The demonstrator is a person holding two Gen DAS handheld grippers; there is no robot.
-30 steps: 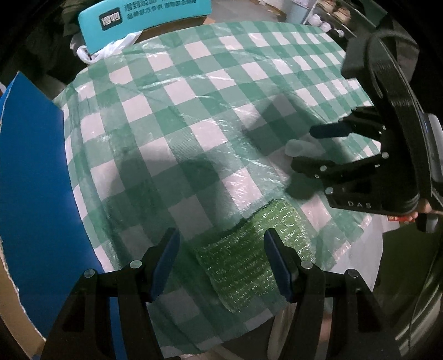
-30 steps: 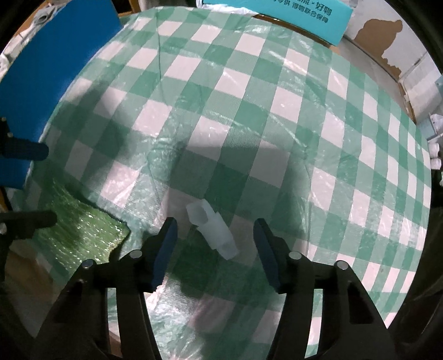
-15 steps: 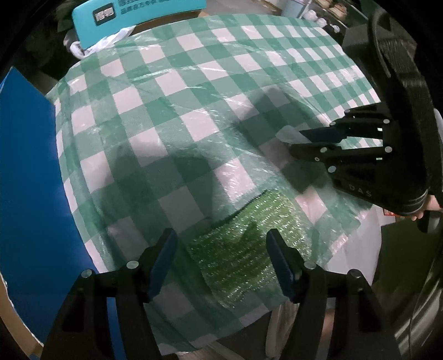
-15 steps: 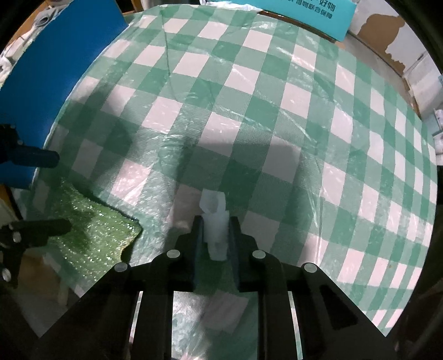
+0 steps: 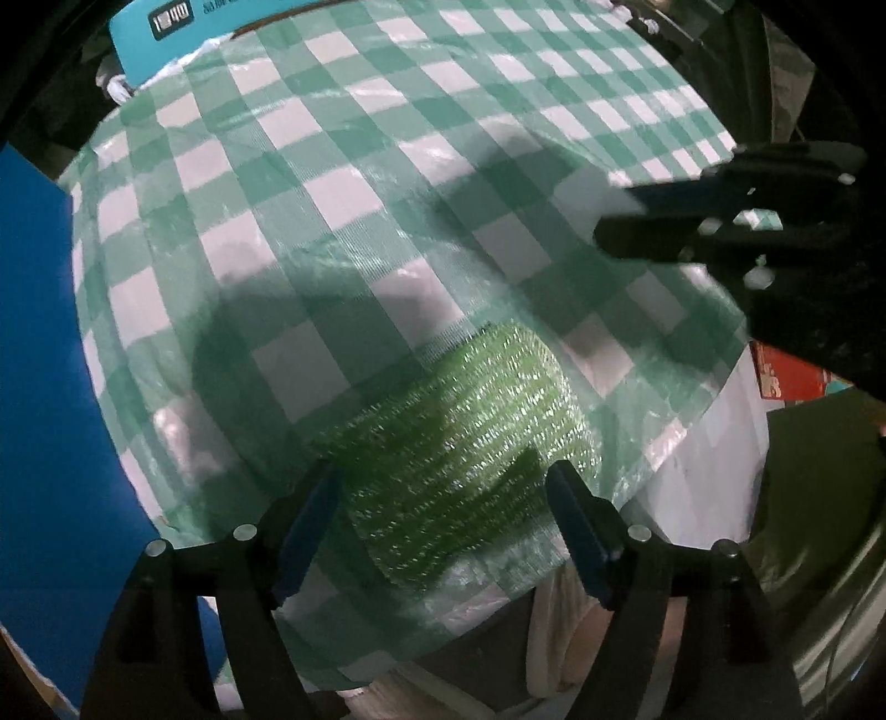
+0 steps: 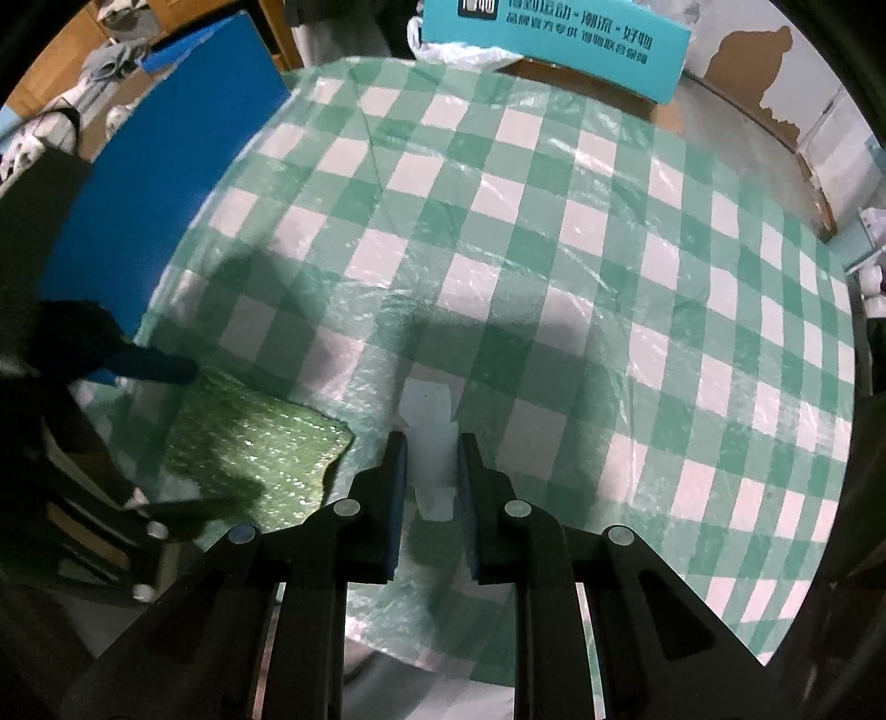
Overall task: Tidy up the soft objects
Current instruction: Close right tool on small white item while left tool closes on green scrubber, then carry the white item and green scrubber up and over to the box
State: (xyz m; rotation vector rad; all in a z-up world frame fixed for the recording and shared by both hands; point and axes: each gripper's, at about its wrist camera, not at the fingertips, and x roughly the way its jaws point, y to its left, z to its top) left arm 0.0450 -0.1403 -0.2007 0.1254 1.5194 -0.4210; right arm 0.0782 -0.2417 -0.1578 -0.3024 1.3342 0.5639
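Observation:
A green glittery scouring pad (image 5: 459, 443) lies flat near the front edge of the green-and-white checked tablecloth (image 5: 387, 166). My left gripper (image 5: 443, 473) points down over it, its jaws opening and straddling the pad without pressing on it. My right gripper (image 6: 431, 443) is shut on a small white foam piece (image 6: 426, 410), which it holds above the cloth. In the left wrist view the right gripper (image 5: 614, 219) is at the right with the white foam piece (image 5: 595, 194) at its tips. In the right wrist view the pad (image 6: 255, 443) lies between the left gripper's fingers (image 6: 160, 365).
A blue board (image 6: 166, 166) stands along the table's left side. A teal printed box (image 6: 554, 39) and a white plastic bag (image 6: 459, 52) sit at the far edge. The cloth hangs over the near edge, and a red box (image 5: 786, 376) is below at the right.
The right gripper closed on the white foam piece and lifted it off the cloth. The left gripper came closer over the green pad, with its jaws spreading wider.

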